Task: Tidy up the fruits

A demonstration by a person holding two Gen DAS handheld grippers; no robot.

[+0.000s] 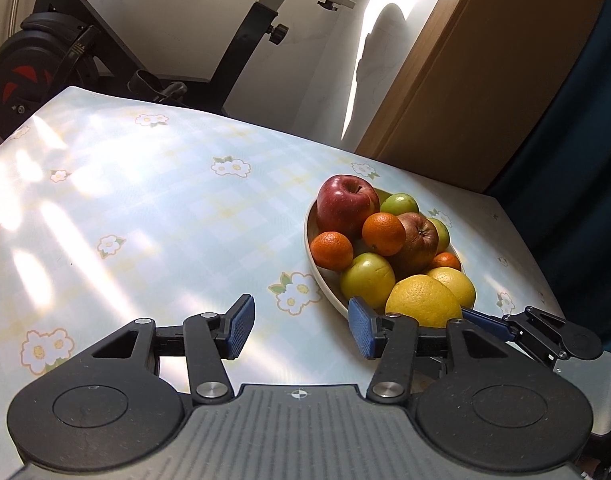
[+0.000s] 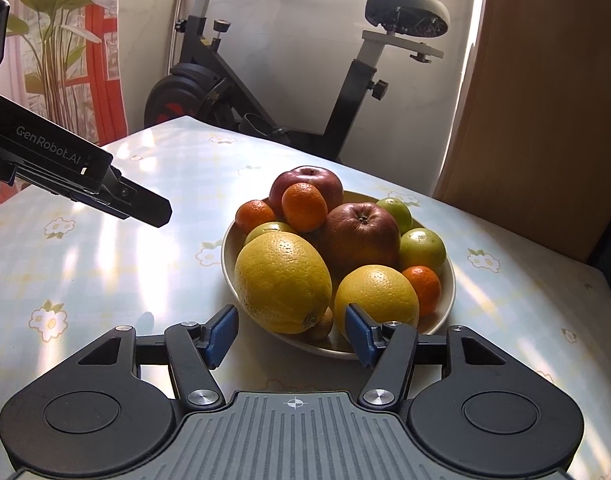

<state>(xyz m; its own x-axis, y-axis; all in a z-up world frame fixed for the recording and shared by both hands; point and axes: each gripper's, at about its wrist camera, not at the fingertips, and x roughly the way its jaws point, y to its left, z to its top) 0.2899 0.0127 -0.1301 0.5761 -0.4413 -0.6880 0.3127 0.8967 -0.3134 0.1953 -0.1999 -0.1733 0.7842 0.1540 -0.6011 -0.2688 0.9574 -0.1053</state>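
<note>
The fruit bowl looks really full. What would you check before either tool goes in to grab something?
1. Both tools empty: ok. The left tool and right tool hold nothing.
2. Jaws wide enough: cannot tell. Both stand partly open, and the large yellow citrus looks wider than the gap.
3. Tools clear of each other: ok. The left tool sits off to the side of the bowl.
4. Pile stable: not ok. A mandarin perches on the red apple.
5. Free table space: ok. The flowered tablecloth left of the bowl is bare.
6. Sorting destination: cannot tell. No second container is visible.
</note>
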